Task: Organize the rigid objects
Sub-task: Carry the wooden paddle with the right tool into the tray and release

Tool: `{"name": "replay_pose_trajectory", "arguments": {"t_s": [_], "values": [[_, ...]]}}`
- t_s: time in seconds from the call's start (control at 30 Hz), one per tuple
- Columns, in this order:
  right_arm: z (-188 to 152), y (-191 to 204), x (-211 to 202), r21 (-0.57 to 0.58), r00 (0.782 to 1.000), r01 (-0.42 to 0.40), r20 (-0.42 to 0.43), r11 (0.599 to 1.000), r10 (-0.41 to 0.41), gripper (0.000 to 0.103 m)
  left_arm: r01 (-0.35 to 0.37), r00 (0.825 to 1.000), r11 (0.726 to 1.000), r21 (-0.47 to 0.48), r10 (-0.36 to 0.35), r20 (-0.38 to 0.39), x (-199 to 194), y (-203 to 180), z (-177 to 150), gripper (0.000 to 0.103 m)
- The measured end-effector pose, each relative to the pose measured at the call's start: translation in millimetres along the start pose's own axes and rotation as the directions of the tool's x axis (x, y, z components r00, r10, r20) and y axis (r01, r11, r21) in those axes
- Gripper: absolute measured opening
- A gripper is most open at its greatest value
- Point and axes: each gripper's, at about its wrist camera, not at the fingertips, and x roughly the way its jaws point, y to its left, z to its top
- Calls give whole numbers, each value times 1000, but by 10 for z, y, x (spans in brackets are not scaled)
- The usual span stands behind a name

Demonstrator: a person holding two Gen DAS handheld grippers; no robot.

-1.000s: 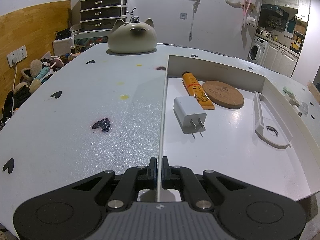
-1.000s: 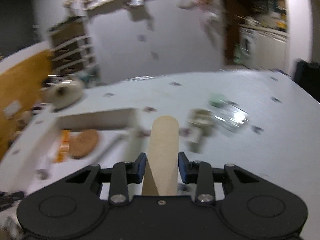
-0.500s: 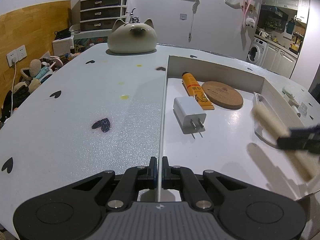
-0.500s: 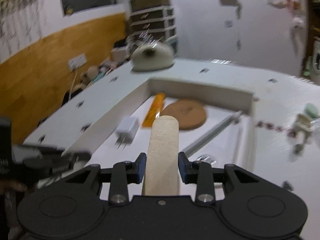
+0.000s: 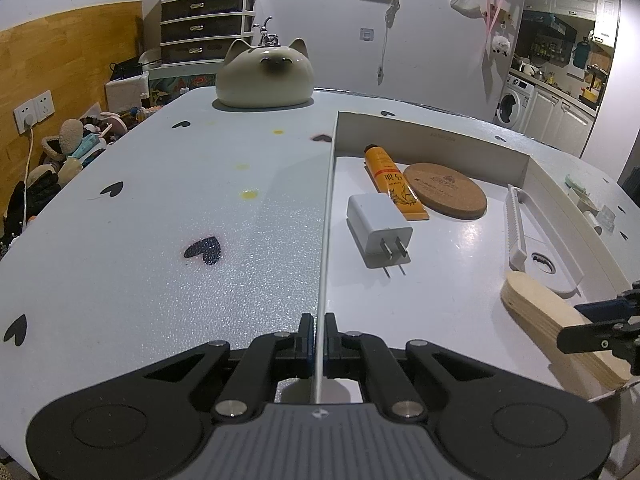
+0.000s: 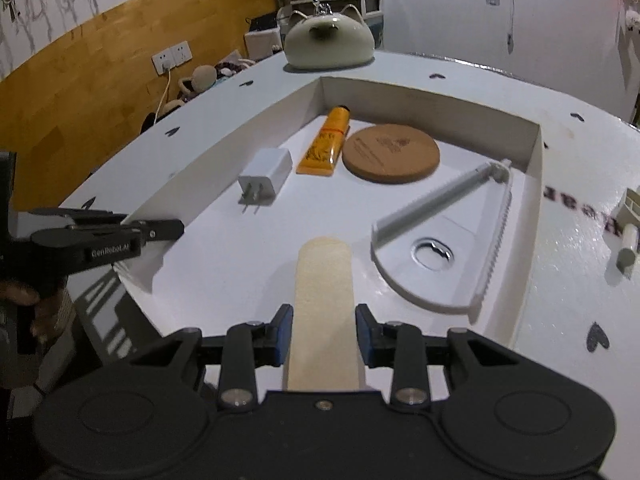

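Note:
My right gripper [image 6: 323,334] is shut on a flat wooden stick [image 6: 323,300] and holds it over the near part of the white box [image 6: 532,142]; the stick also shows in the left wrist view [image 5: 548,312]. My left gripper [image 5: 316,338] is shut on the box's left wall [image 5: 326,216]. Inside the box lie a white charger [image 6: 266,174], an orange tube [image 6: 326,146], a round cork coaster [image 6: 391,153] and a white plastic cutter [image 6: 444,236].
A cat-shaped ceramic pot [image 5: 266,74] stands at the table's far edge. Small items [image 6: 628,236] lie on the table right of the box. Clutter and a wall socket [image 5: 36,110] are off the table's left side.
My right gripper swung left with the stick and came over the box, lowering toward its floor. My left gripper has stayed clamped on the box wall.

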Motion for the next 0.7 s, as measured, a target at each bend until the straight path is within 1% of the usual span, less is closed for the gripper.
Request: {"name": "replay_pose_trajectory", "arguments": {"t_s": [0.13,0.23,0.33,0.43,0.6,0.67,0.7], "values": [[-23,-46,-2,23,999,25,-32,999,-24,39,0,1000,1000,1,0,0,0,0,0,3],[-52,-43,-28,27,1000,18,-26,999,-18,39,0,1000,1000,1,0,0,1,-1,-1,3],[-60,-23,-64,28,1000,23,-19,999,-22,44,1,1000,1000,1,-1,0,1,0,-1,3],[-59,-17,-114,37,1000,25,-9,999,-25,45,0,1000,1000,2,0,0,2,-2,-1,3],[-31,-26,-293,65,999,18,45,998,-21,53,0,1000,1000,1,0,0,1,-1,-1,3],[-13,-36,-380,70,997,22,71,997,-27,59,0,1000,1000,0,0,0,2,-1,-2,3],[-5,-44,-423,73,996,26,85,997,-32,60,0,1000,1000,1,0,0,2,-1,-2,3]]}}
